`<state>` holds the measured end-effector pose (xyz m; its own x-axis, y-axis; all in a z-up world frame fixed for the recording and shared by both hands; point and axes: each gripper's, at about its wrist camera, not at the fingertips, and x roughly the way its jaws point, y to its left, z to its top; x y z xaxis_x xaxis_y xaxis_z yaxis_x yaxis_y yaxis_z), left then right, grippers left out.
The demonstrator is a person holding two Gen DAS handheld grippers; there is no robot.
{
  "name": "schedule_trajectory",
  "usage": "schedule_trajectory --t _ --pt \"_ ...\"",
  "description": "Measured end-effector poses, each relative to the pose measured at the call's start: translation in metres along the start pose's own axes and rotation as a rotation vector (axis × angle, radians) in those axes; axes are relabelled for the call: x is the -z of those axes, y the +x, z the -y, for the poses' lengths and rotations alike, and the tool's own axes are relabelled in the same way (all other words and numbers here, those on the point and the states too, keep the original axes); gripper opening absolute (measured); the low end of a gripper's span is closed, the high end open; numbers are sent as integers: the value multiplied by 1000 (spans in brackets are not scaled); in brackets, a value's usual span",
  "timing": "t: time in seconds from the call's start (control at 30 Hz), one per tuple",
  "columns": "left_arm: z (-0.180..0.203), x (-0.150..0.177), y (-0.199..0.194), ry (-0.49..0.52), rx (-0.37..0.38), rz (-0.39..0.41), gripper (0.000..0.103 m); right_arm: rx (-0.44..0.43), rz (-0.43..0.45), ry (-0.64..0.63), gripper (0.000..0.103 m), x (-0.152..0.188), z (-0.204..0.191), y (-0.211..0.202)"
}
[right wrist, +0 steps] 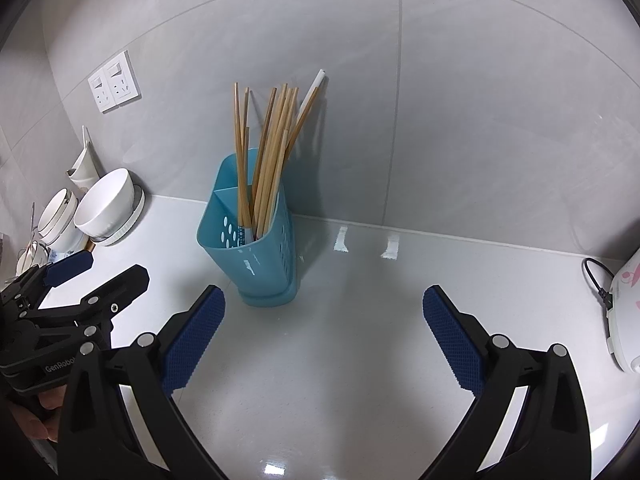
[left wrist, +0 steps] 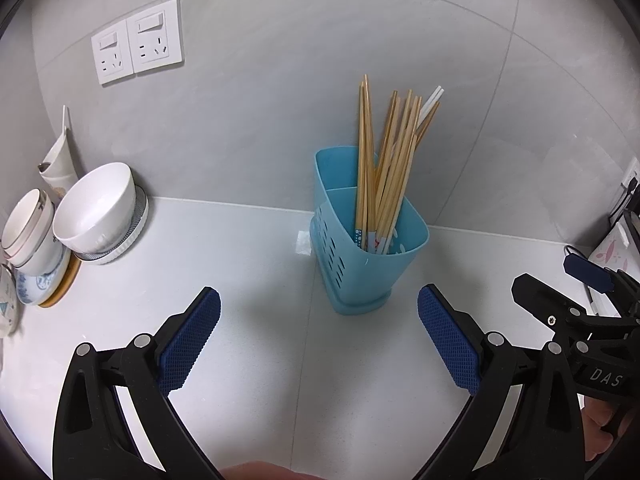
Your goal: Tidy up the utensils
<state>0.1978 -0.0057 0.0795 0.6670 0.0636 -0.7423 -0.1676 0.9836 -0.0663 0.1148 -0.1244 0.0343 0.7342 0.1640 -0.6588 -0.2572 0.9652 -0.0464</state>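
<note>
A blue plastic utensil holder stands on the white counter by the tiled wall, split into two compartments. Several wooden chopsticks and a white pair lean upright in one compartment; the other looks empty. My left gripper hovers open in front of the holder, nothing between its blue pads. My right gripper is open too, just right of the holder and holding nothing. Each gripper shows at the edge of the other's view, the right one and the left one.
Stacked white bowls and plates sit at the left against the wall. Wall sockets are above them. A white appliance with a black cord stands at the far right. Bare counter lies under both grippers.
</note>
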Motion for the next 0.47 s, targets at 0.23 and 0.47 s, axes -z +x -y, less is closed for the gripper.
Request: schedule_trajectory --t 0.23,0.47 --pt "0 0 1 0 5 -1 97 -1 0 -1 95 0 -2 0" --pt "2 1 1 -1 -6 2 97 -4 -1 2 95 1 -1 0"
